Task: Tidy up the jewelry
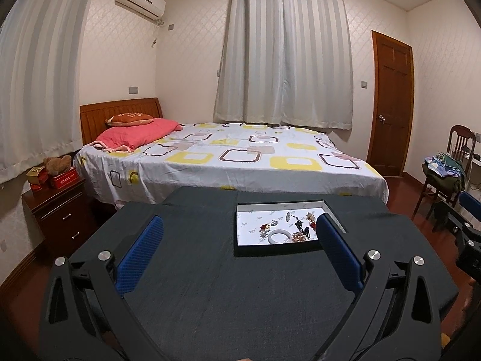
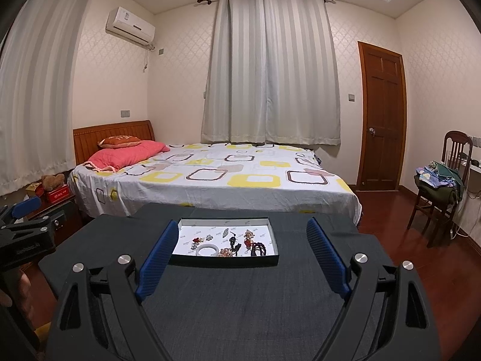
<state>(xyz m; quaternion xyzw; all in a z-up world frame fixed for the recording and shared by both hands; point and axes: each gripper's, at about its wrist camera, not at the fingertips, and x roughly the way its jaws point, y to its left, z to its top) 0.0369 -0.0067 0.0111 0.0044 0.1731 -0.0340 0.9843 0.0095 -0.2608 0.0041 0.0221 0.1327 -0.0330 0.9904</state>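
Observation:
A shallow black tray with a white floor (image 1: 249,234) (image 2: 186,243) lies on the dark grey table (image 1: 210,300) (image 2: 240,307). It holds several jewelry pieces: a white bangle (image 1: 279,236) (image 2: 206,250), a red brooch (image 1: 264,227) (image 2: 196,239), a dark bead string (image 2: 258,248) and small ornaments. My left gripper (image 1: 240,228) is open and empty, held above the table short of the tray. My right gripper (image 2: 242,234) is open and empty, its fingers framing the tray. Each gripper shows at the edge of the other's view.
A bed (image 1: 225,162) stands just beyond the table. A wooden nightstand (image 1: 60,210) with boxes and a teddy bear is at the left. A chair piled with clothes (image 2: 442,180) and a closed wooden door (image 2: 381,114) are at the right.

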